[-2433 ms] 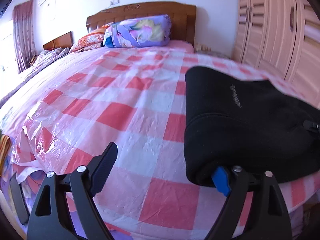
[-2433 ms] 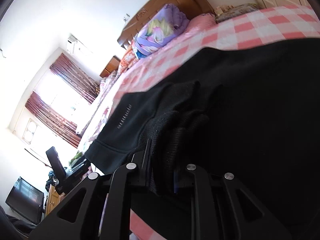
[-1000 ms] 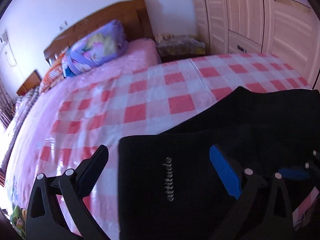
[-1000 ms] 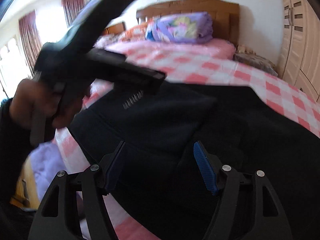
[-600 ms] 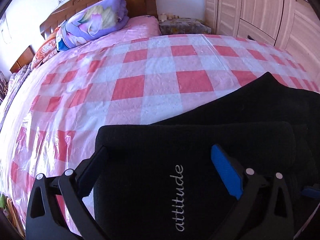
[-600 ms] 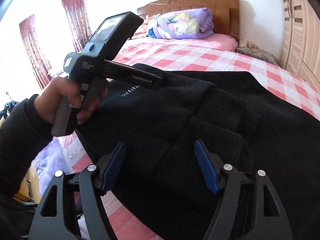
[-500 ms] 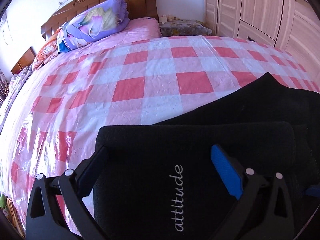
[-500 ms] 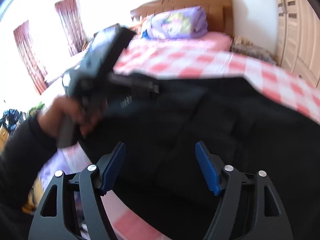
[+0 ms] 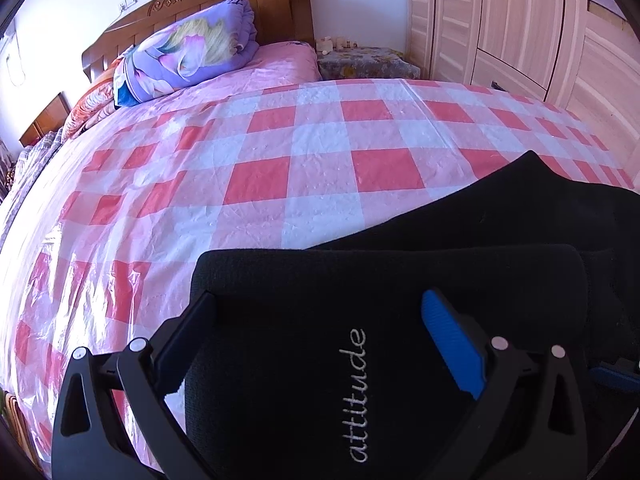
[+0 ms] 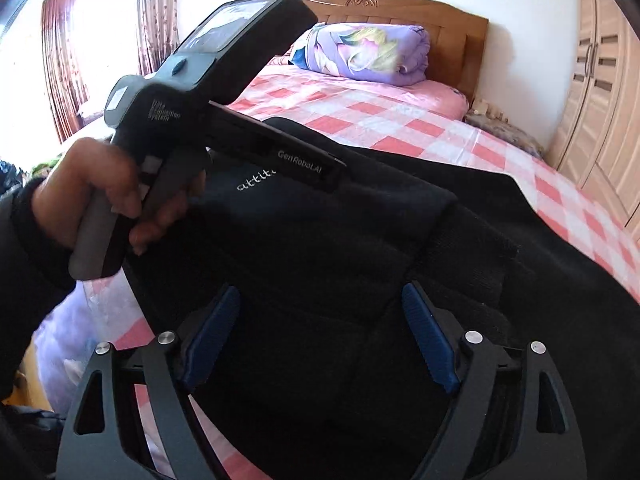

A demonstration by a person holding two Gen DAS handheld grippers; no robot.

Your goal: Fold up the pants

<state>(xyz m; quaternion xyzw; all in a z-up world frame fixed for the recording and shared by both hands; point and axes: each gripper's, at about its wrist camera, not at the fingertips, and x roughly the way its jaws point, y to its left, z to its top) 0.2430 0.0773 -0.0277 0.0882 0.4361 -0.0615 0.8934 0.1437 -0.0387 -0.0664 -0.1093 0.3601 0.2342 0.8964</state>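
Observation:
The black pants [image 9: 400,280] lie folded on the pink checked bed, with white "attitude" lettering [image 9: 356,396] on the top layer. They also fill the right wrist view [image 10: 360,240]. My left gripper [image 9: 320,320] is open, its fingers spread over the folded top layer. The left gripper's body and the hand holding it show in the right wrist view [image 10: 208,92]. My right gripper [image 10: 320,320] is open and empty, just above the pants near the bed's front edge.
The bed [image 9: 280,152] has a wooden headboard [image 9: 200,12] and a folded purple floral quilt [image 9: 184,64] at its far end. A wardrobe [image 9: 520,20] stands along the right. A covered nightstand [image 9: 360,60] sits beside the bed. Curtained windows [image 10: 64,60] are at left.
My right gripper let go of the pants and opened. My left gripper swung over the folded top layer and now holds still above it.

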